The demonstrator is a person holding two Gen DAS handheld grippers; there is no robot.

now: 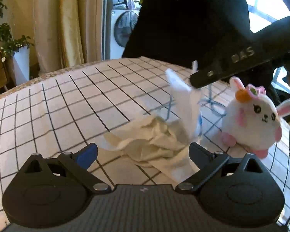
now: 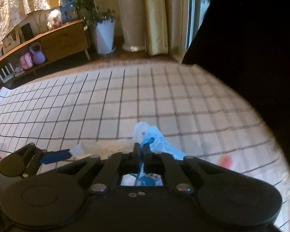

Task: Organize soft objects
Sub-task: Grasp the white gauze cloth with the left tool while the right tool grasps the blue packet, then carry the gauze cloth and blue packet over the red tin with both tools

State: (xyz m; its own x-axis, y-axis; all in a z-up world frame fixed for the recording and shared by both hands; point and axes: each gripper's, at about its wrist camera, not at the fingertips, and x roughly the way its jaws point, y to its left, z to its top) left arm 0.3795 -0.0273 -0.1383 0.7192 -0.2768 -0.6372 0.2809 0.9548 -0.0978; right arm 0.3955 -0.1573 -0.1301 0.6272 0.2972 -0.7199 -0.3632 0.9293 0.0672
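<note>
**Cloth pinched, sorting barely begun**

On the checked bedsheet [image 1: 67,104], a crumpled white cloth [image 1: 154,143] is lying in a loose heap, with one corner being pulled upward by the right gripper [image 2: 142,147]. That gripper's jaws are pressed together on the blue-and-white fabric, which is showing between and beyond its fingertips in the right wrist view. The left gripper [image 1: 143,150] is hovering just in front of the heap with its jaws spread wide, the cloth lying between them but not being touched as far as can be seen.

A plush bunny [image 1: 255,119] is standing upright just beside the cloth, to its right in the left wrist view, and nothing is gripping it.

Judging by the layout, the organizing is at an early stage: the cloth is still rumpled and unfolded, the bunny is sitting loose, and no tidy pile or container is showing anywhere. Straightening or folding the cloth and placing the toy both appear to be left.
</note>
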